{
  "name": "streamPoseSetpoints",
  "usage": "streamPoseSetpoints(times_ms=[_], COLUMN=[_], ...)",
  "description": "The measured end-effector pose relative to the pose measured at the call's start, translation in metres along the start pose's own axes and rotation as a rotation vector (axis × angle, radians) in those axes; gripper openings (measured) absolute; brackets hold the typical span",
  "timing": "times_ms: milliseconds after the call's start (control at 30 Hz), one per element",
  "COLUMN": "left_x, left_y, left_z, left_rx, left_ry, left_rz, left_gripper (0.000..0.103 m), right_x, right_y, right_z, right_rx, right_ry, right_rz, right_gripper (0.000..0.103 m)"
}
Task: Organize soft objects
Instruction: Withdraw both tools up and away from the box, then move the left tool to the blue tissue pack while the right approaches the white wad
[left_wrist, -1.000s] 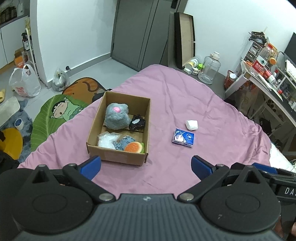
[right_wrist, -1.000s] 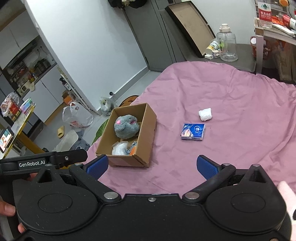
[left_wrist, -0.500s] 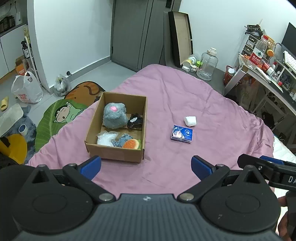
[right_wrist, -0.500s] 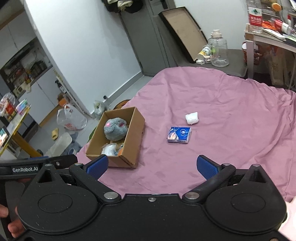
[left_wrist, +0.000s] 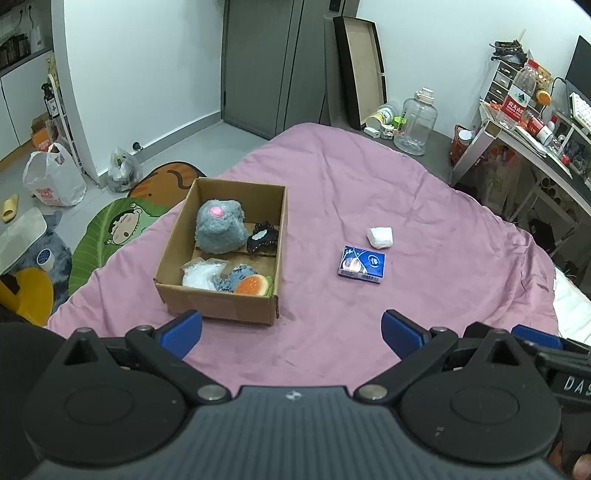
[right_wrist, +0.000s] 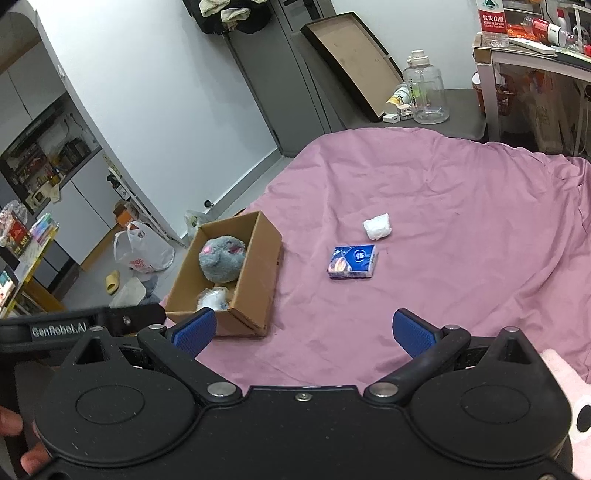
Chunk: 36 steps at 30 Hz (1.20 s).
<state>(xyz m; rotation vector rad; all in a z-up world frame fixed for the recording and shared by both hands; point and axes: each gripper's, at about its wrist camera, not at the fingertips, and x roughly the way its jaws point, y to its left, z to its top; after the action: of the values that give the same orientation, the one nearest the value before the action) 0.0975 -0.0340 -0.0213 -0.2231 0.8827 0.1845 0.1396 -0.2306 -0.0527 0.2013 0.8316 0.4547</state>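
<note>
Left gripper (left_wrist: 291, 330): I see it spread wide, empty, held above the near edge of the pink bedspread (left_wrist: 424, 206).
Right gripper (right_wrist: 302, 328): also spread, empty.
Cardboard box (left_wrist: 221, 302): on the bedspread; holds grey plush (left_wrist: 220, 231), black item (left_wrist: 263, 238), white bag (left_wrist: 201, 275), burger toy (left_wrist: 253, 285).
Tissue pack (left_wrist: 362, 264): blue, outside, right of box.
White wad (left_wrist: 380, 236): just beyond the pack, apart from it.

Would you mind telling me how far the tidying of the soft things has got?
Mostly done: the cardboard box already holds the grey plush and smaller soft items. Nothing is in hand; left gripper and right gripper are open. The blue tissue pack and white wad remain on the bedspread.
</note>
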Motion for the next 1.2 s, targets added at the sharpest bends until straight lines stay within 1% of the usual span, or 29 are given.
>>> streamPoseSetpoints(times_ms=[200, 467, 633, 800, 900, 1000, 1133, 1200], left_x=[0.012, 0.035, 0.056, 0.073, 0.085, 0.097, 0.116, 0.126], left_y=[-0.01, -0.025, -0.034, -0.036, -0.039, -0.045, -0.059, -0.066], left_z=[0.003, 0.011, 0.015, 0.022, 0.026, 0.03, 0.033, 0.035], left_rx=[-0.002, 0.007, 0.002, -0.026, -0.045, -0.051, -0.034, -0.03], left_ry=[-0.001, -0.014, 0.001, 0.006, 0.008, 0.011, 0.022, 0.032], left_rz=[0.002, 0.024, 0.05, 0.069, 0.073, 0.076, 0.078, 0.075], left_gripper=[0.102, 0.101, 0.1, 0.1, 0.1, 0.1, 0.099, 0.098], right_x=[0.007, 0.023, 0.041, 0.053, 0.062, 0.073, 0.091, 0.1], right_y=[-0.016, -0.038, -0.048, -0.057, -0.067, -0.079, -0.094, -0.101], right_z=[0.004, 0.017, 0.029, 0.039, 0.044, 0.049, 0.054, 0.057], right_rx=[0.019, 0.035, 0.0, -0.041, -0.051, -0.046, -0.038, -0.03], right_ry=[-0.006, -0.009, 0.017, 0.048, 0.066, 0.086, 0.114, 0.127], right_rz=[-0.004, 0.02, 0.037, 0.056, 0.052, 0.051, 0.053, 0.052], right_gripper=[0.103, 0.103, 0.102, 0.102, 0.102, 0.1, 0.093, 0.091])
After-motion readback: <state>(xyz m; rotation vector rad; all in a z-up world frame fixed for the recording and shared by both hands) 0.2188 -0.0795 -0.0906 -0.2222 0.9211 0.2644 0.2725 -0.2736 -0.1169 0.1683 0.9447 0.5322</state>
